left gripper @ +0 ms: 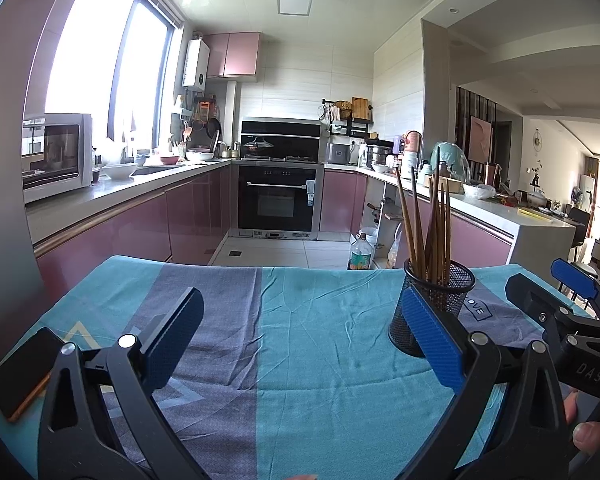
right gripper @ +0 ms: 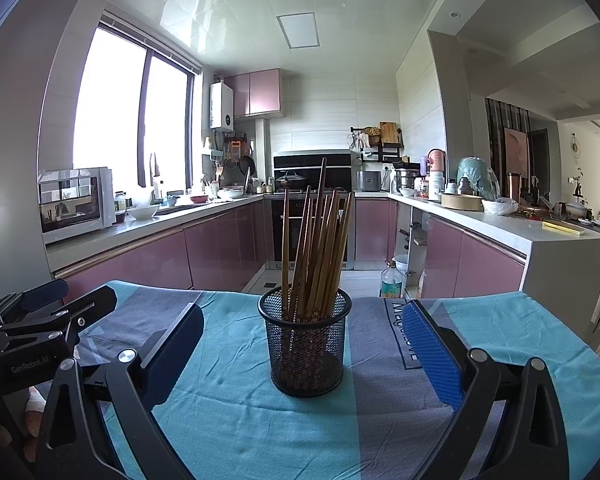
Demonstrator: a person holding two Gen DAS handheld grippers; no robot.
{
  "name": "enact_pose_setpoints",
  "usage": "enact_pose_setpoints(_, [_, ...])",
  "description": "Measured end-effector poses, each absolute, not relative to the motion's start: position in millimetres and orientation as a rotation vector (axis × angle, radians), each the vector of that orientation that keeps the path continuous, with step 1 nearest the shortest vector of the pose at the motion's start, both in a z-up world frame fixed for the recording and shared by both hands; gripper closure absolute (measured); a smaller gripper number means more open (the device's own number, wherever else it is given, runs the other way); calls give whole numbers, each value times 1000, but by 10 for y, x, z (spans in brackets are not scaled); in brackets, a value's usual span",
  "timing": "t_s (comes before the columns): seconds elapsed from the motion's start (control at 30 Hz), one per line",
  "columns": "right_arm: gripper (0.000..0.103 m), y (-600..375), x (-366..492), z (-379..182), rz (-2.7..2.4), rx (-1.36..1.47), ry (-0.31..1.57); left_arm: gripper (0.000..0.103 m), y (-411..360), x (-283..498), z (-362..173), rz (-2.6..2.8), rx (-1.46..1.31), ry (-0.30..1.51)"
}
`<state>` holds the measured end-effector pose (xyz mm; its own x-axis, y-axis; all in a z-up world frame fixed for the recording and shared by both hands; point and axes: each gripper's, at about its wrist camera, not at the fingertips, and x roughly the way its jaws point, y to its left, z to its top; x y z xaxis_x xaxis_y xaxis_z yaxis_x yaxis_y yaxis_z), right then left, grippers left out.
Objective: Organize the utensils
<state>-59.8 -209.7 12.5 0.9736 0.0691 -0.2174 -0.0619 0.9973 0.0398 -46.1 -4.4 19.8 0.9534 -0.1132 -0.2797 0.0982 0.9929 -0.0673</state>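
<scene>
A black mesh cup stands upright on the blue and grey tablecloth, holding several brown wooden chopsticks. My right gripper is open and empty, its jaws wide on either side of the cup, a little short of it. In the left wrist view the cup sits at the right, partly behind the right finger. My left gripper is open and empty over the bare cloth. The right gripper shows at the far right there; the left gripper shows at the left edge of the right wrist view.
A dark phone lies on the cloth at the left near edge. Beyond the table's far edge are the kitchen floor, pink cabinets, an oven and a plastic bottle on the floor.
</scene>
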Motion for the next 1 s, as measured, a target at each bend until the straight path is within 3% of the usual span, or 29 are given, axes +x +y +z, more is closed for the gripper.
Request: enact_pose_setpoints(1.0, [7,-2107,-593,107,69,38,226,5,-98,-497,201,-104,-15,268])
